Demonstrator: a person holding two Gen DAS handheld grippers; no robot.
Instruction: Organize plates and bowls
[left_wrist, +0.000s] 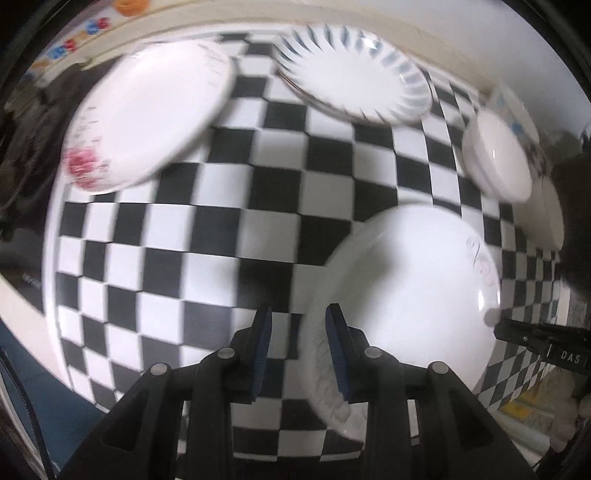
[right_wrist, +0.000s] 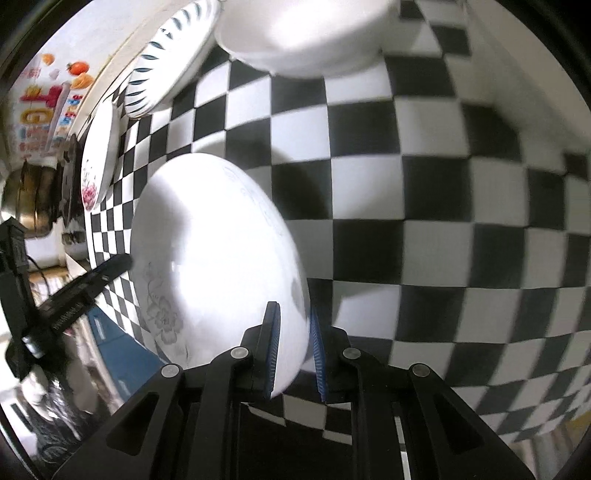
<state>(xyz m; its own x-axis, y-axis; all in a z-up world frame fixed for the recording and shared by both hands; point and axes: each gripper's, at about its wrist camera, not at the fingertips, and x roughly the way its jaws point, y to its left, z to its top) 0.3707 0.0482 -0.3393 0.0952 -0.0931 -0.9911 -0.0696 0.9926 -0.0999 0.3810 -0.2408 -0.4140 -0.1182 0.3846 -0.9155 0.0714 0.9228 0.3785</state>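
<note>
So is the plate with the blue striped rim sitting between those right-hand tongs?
No, the right tongs straddle the rim of a white bowl with a grey flower print; the blue-striped plate lies far off.

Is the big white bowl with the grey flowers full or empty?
Empty. The bowl shows only bare white inside in both views. The right gripper has its fingers on either side of the rim.

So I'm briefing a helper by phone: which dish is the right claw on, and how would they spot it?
On the checkered cloth, it is the big white plate nearest the front edge, its rim between the right claw's pads. Only it has a faint grey flower; the others show a red flower, blue stripes or nothing.
</note>
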